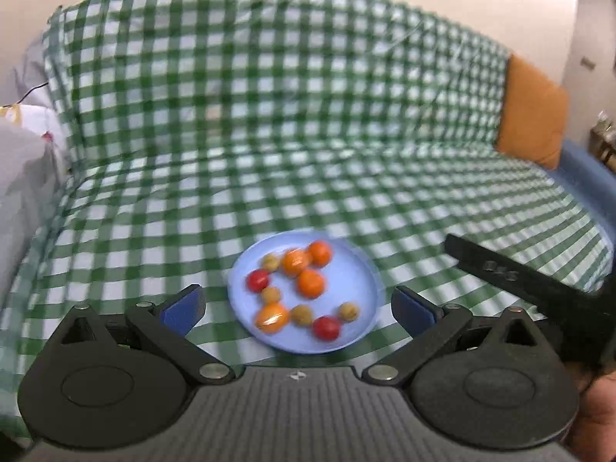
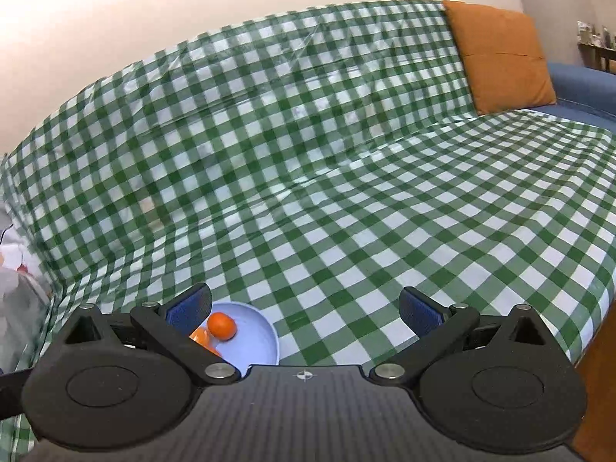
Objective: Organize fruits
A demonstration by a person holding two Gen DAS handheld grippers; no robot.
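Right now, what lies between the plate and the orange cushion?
Only bare checked cloth. The right wrist view shows it from the plate up to the cushion, nothing on it.

A round, shallow, pale blue plate lies flat on the green-and-white checked cover, holding all the fruit in view. In the left wrist view, four orange fruits are counted: three clustered toward twelve o'clock on the plate, one glossy at seven o'clock. Two red fruits sit at nine and six o'clock. Four small yellowish-brown fruits lie scattered at eleven, eight, six and four o'clock. The picture is blurred; finer detail cannot be told. The right wrist view shows only the plate's edge with one orange fruit fully visible.
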